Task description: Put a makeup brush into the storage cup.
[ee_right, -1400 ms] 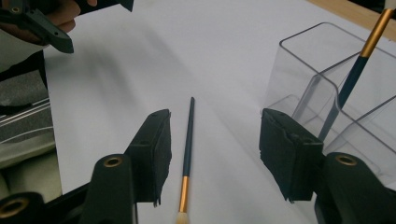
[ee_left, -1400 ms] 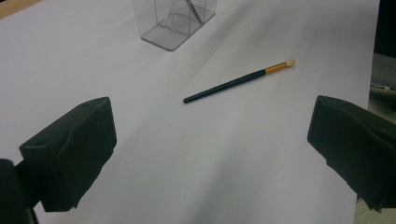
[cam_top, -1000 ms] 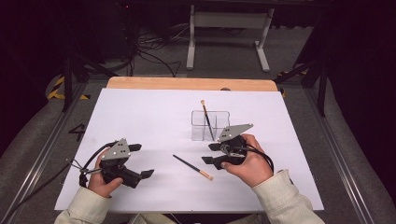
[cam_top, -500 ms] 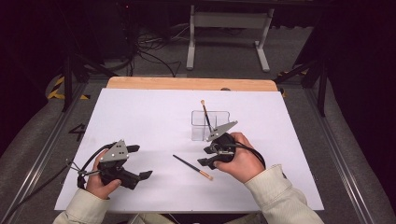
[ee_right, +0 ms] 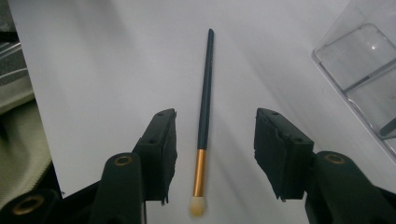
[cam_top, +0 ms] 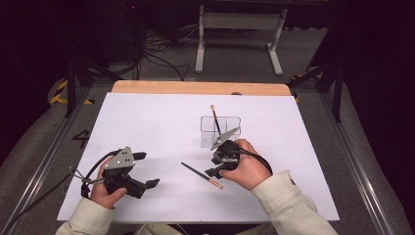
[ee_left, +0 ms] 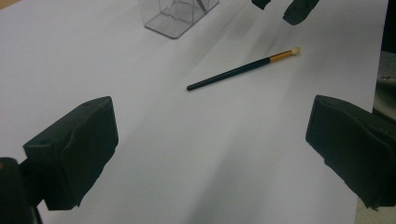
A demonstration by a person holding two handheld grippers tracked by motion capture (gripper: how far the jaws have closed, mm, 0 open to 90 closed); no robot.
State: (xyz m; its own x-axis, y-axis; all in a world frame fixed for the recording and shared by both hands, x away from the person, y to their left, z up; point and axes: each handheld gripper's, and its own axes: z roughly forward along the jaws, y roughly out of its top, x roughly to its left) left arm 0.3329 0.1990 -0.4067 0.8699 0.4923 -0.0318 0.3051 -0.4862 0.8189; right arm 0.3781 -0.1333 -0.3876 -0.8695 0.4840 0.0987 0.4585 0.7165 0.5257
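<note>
A white sheet [cam_top: 147,127] is spread over the table, with bare space left on every side of the clear organiser [cam_top: 220,131] standing right of centre. The left gripper [cam_top: 147,177] is held near the front edge, jaws wide apart on nothing. The right gripper [ee_right: 215,140] is poised with parted jaws straddling, not touching, the brush [ee_right: 203,135], which lies flat just in front of the organiser, bristles toward the person, handle tip toward the far left.

White sheet [cam_top: 147,122] is lying bare to the left and front; clear holder [cam_top: 220,131] is standing just behind the right gripper [cam_top: 215,165], blocking that way
</note>
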